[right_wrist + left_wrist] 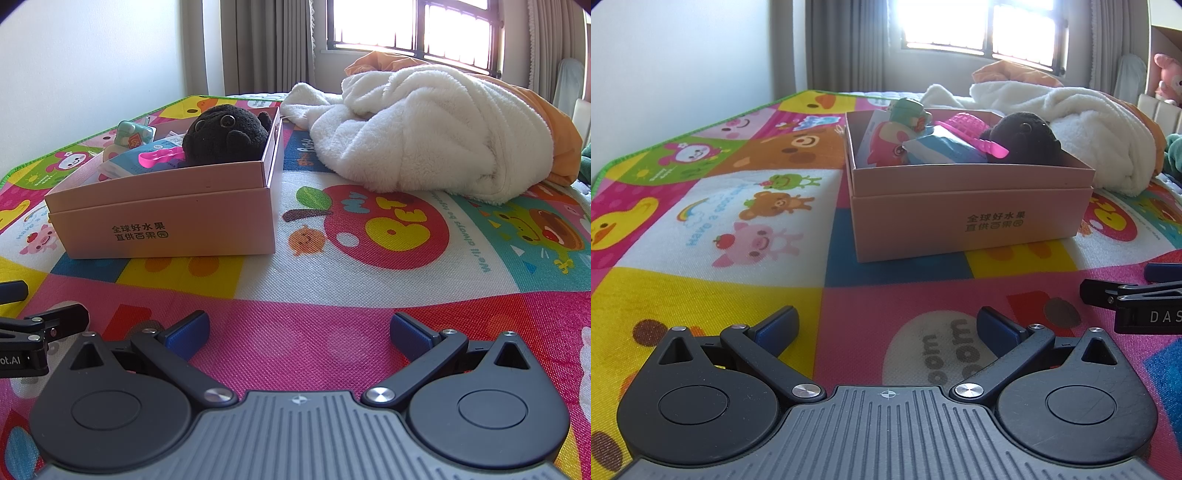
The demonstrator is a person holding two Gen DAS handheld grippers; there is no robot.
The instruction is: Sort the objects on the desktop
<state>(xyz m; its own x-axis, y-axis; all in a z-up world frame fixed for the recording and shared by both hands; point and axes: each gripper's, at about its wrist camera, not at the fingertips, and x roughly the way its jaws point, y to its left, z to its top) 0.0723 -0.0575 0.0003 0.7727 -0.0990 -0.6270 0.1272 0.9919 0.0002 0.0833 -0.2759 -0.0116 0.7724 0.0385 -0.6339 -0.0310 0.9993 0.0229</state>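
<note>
A pink cardboard box (964, 206) stands on the colourful cartoon mat (713, 206). It also shows in the right wrist view (166, 218). Inside lie a black plush toy (1023, 138) (225, 134), a pink clip (991, 147) (160, 157), a blue-white packet (942, 147), a pink-red toy (886, 144) and a mint green toy (910, 112) (135, 134). My left gripper (886, 325) is open and empty, low over the mat in front of the box. My right gripper (299, 328) is open and empty, to the right of the left one.
A white fluffy blanket (436, 129) with an orange pillow (561, 129) lies on the mat right of and behind the box. The right gripper's fingers (1126, 295) show at the left view's right edge. A wall, curtains and a window stand behind.
</note>
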